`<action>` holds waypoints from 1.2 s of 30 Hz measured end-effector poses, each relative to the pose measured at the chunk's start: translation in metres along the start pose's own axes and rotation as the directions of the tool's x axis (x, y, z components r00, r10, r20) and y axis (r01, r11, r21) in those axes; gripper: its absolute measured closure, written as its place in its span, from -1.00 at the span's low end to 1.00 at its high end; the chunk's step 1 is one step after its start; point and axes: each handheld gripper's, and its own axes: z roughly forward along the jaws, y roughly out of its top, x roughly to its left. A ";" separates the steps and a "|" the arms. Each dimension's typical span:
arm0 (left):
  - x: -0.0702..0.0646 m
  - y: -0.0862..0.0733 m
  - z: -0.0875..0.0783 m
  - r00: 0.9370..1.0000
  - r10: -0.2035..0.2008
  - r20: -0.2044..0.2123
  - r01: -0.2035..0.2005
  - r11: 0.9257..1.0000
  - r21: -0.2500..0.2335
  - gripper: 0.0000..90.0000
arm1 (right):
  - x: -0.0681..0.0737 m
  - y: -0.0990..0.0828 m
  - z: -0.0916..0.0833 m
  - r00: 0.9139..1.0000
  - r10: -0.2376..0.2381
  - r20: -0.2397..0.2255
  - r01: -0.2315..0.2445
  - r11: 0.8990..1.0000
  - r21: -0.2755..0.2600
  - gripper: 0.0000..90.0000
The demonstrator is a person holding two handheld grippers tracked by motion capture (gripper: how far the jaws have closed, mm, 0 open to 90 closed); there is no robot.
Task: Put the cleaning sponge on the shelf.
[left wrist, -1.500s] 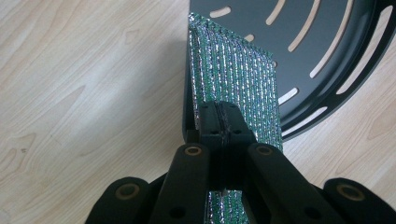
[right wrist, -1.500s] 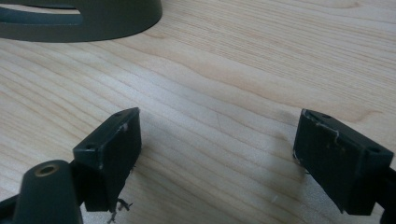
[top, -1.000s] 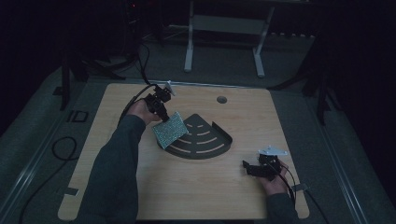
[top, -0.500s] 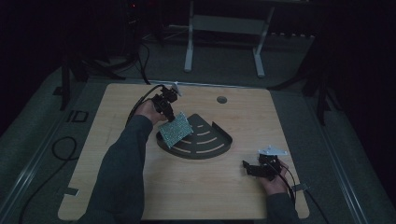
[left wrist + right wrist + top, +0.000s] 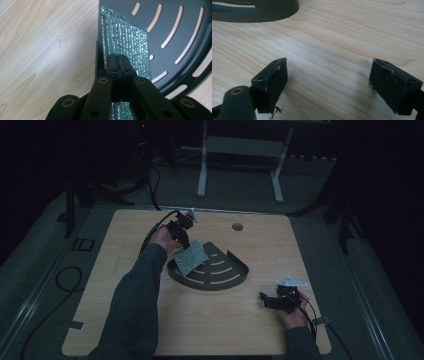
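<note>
Tabletop [image 5: 150,320] of pale wood grain takes up the middle of the high view, with a dim floor, cables and a white stand [image 5: 240,165] in the dark upper part of the frame. At the centre lies a dark fan-shaped tray [image 5: 225,275] with a low raised wall along its curved edge; the left gripper view brings out the curved slots cut through its floor, with wood showing through them, which the high view gives only as faint pale arcs. A glittering mesh pad [image 5: 191,256], roughly square, hangs tilted over the tray's left part in the high view. In the left gripper view the pad [image 5: 125,42] shows a woven, silvery green texture, and its lower edge is hidden behind the black arms. The left gripper [image 5: 181,232] sits at centre left of the high view, its fingers [image 5: 125,65] pressed together on the pad's edge. The right gripper [image 5: 272,301] rests at the lower right, small and hard to make out there; its own view shows the fingers [image 5: 273,80] wide apart above bare wood, with the tray's wall [image 5: 272,11] cut off at the upper left.
</note>
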 end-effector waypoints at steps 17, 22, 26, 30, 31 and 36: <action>-0.002 -0.005 0.024 0.997 0.033 -0.074 -0.027 0.997 0.078 0.99 | 0.000 0.000 0.000 1.000 0.000 0.000 0.000 1.000 0.000 -0.67; -0.004 -0.004 0.028 0.996 0.045 -0.075 -0.037 0.995 0.097 0.98 | 0.000 0.000 0.000 1.000 0.001 0.000 -0.001 1.000 0.000 -0.67; -0.004 -0.004 0.031 0.995 0.052 -0.085 -0.042 0.993 0.112 0.98 | 0.000 0.000 0.000 1.000 0.001 0.000 -0.001 1.000 0.000 -0.67; -0.004 -0.005 0.033 0.993 0.057 -0.099 -0.044 0.991 0.125 0.98 | 0.000 0.000 0.000 1.000 0.000 0.000 0.000 1.000 0.000 -0.67; -0.004 -0.005 0.034 0.994 0.055 -0.098 -0.042 0.991 0.127 0.98 | 0.000 0.000 0.000 1.000 0.000 0.000 0.000 1.000 0.000 -0.67; -0.004 -0.005 0.035 0.993 0.053 -0.103 -0.040 0.991 0.129 0.98 | 0.000 0.000 0.000 1.000 0.000 0.000 0.000 1.000 0.000 -0.67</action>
